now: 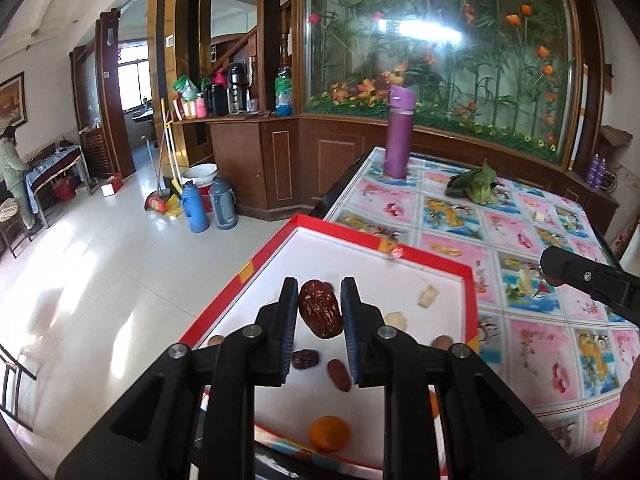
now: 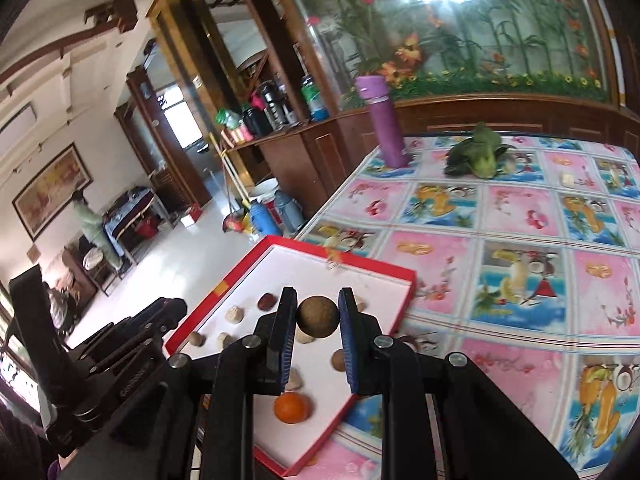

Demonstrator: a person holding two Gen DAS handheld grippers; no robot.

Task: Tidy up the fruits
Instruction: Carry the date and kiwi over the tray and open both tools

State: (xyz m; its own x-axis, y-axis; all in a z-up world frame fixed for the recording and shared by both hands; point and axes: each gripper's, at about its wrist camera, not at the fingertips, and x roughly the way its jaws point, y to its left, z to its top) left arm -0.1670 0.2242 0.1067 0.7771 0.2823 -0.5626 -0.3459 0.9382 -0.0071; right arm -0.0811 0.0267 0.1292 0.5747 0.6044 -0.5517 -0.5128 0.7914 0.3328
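Fruits mostly in red tray [image 1: 472, 280] at lower centre already, left gripper [image 1: 320, 312] clamped on date [image 1: 320, 308], right gripper [image 2: 318, 316] clamped on brown ball [image 2: 318, 316], perhaps longan, both undropped.

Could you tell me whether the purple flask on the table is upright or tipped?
Upright: the purple flask stands on its base, cap on top.

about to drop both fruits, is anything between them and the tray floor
Nothing visible blocks either. The left gripper holds the big date over bare white tray floor; two smaller dates lie nearer the camera. The right gripper holds the brown ball; pale pieces lie close beneath, so it may touch them.
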